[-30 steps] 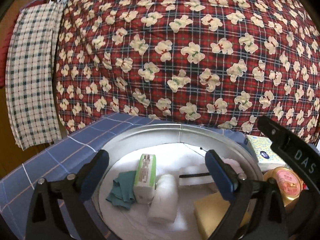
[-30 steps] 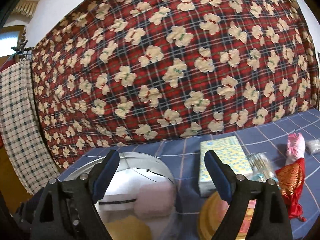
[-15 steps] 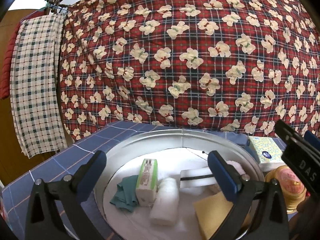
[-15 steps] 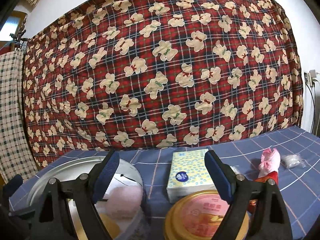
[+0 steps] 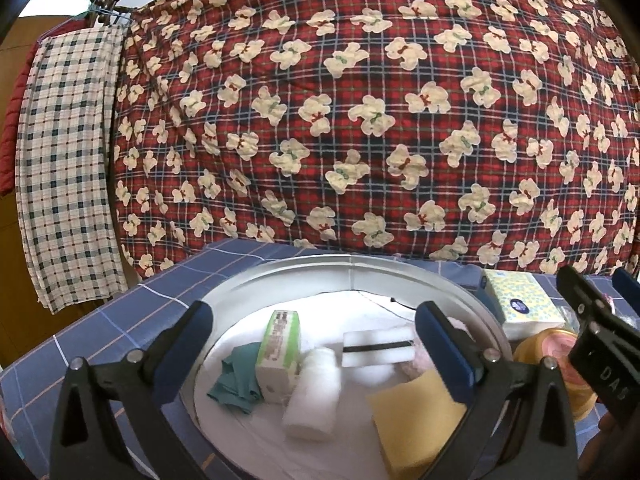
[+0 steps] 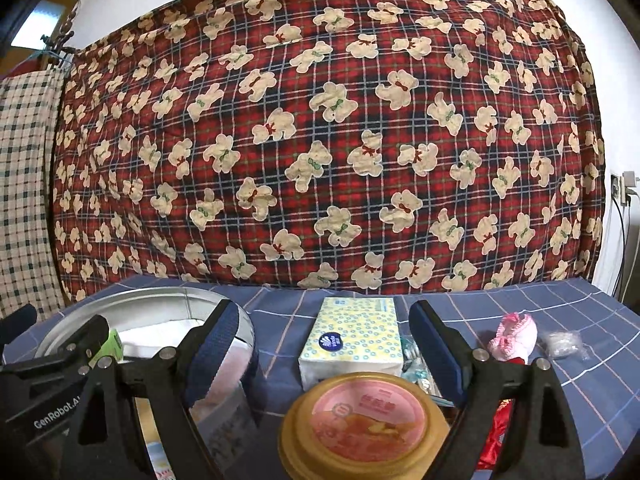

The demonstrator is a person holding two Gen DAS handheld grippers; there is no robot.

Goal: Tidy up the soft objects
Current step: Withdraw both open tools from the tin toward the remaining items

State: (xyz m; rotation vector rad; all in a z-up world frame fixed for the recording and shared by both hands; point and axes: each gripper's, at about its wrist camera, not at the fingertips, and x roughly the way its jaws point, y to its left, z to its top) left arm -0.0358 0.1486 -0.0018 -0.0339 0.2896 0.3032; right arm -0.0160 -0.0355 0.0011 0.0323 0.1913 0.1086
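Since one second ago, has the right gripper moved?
Yes. The right gripper has swung rightward: the tissue pack, earlier beside its right finger, now sits between both fingers.

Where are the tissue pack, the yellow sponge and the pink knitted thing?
tissue pack (image 6: 354, 338): right wrist view, middle of its dotted top face.
yellow sponge (image 5: 416, 420): left wrist view, its flat top.
pink knitted thing (image 6: 516, 336): right wrist view, its middle.

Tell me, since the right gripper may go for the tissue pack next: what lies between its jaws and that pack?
In the right wrist view, a round gold tub with a pink lid sits between the open right gripper and the tissue pack.
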